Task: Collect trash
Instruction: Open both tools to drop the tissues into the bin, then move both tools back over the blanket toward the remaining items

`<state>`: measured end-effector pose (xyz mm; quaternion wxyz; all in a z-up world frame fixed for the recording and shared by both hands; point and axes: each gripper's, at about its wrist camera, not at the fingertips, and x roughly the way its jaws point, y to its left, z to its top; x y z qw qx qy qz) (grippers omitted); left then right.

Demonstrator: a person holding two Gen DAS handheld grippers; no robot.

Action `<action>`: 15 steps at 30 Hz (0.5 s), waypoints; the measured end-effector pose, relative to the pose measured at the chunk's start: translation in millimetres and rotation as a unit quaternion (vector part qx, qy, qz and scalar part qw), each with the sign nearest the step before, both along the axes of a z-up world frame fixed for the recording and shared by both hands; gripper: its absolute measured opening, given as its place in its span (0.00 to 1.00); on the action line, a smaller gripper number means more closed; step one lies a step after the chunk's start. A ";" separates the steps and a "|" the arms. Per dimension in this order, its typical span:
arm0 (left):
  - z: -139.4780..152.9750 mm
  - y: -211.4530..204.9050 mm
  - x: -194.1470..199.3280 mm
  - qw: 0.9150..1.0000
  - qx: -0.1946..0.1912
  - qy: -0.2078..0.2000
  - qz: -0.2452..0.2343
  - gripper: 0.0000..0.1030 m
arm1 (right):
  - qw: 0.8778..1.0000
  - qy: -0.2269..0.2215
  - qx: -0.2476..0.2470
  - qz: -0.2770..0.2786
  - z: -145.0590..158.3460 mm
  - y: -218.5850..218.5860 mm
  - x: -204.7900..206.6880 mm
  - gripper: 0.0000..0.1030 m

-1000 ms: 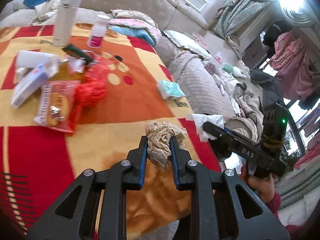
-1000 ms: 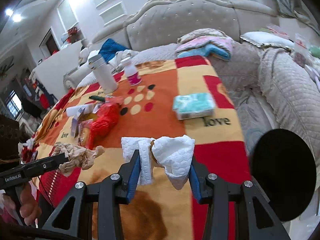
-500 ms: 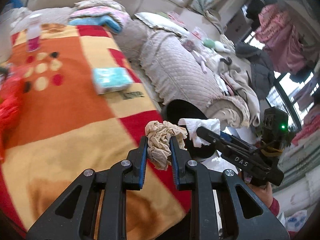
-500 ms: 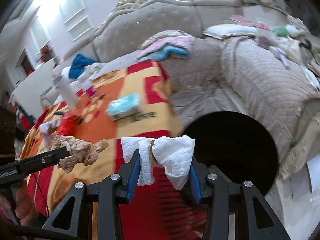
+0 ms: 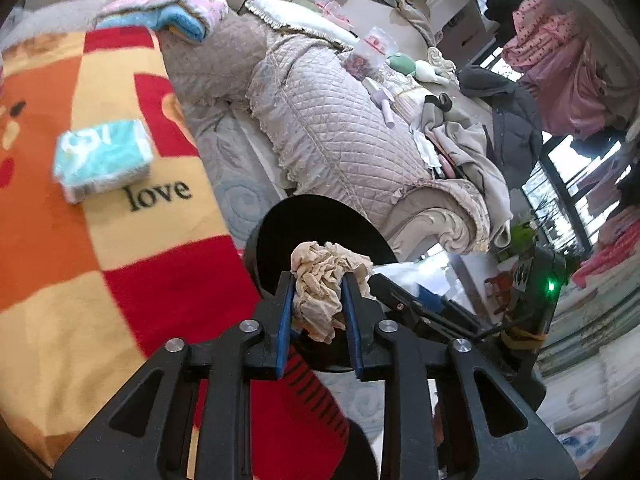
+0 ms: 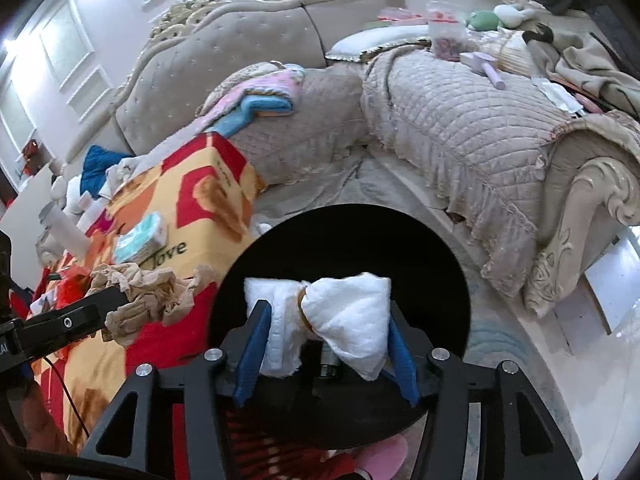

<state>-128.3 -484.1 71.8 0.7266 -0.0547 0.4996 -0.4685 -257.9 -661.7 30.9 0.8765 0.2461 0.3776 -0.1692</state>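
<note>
My left gripper [image 5: 318, 288] is shut on a crumpled beige tissue [image 5: 320, 280] and holds it at the near rim of a round black bin [image 5: 304, 224] on the floor beside the table. My right gripper [image 6: 326, 320] is shut on a white tissue wad [image 6: 352, 316] and holds it over the black bin's opening [image 6: 432, 264]. The left gripper with the beige tissue [image 6: 144, 292] also shows at the left of the right wrist view, over the table's edge. The right gripper's body [image 5: 424, 312] shows just right of the left one.
The table wears a red, orange and yellow blanket [image 5: 120, 240] with a teal tissue pack [image 5: 104, 160] on it. A quilted beige sofa [image 5: 352, 136] curves behind the bin, strewn with clothes and small items. A white bottle [image 6: 64, 228] stands at the table's far side.
Both grippers have swung right, off the table toward the black bin, each still holding its tissue. The bin now sits right under the right gripper.
</note>
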 end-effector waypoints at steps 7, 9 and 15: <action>-7.8 4.5 4.2 1.000 0.002 0.011 0.015 0.49 | 1.000 0.001 0.004 -0.008 -1.7 -2.0 -3.4 0.60; -6.9 10.6 3.6 1.000 0.010 0.007 0.022 0.49 | 1.000 0.001 0.006 -0.004 -0.4 0.6 -3.1 0.60; -4.0 41.1 -3.0 0.997 0.053 -0.034 0.052 0.49 | 1.000 0.003 0.008 0.015 0.4 16.7 4.1 0.61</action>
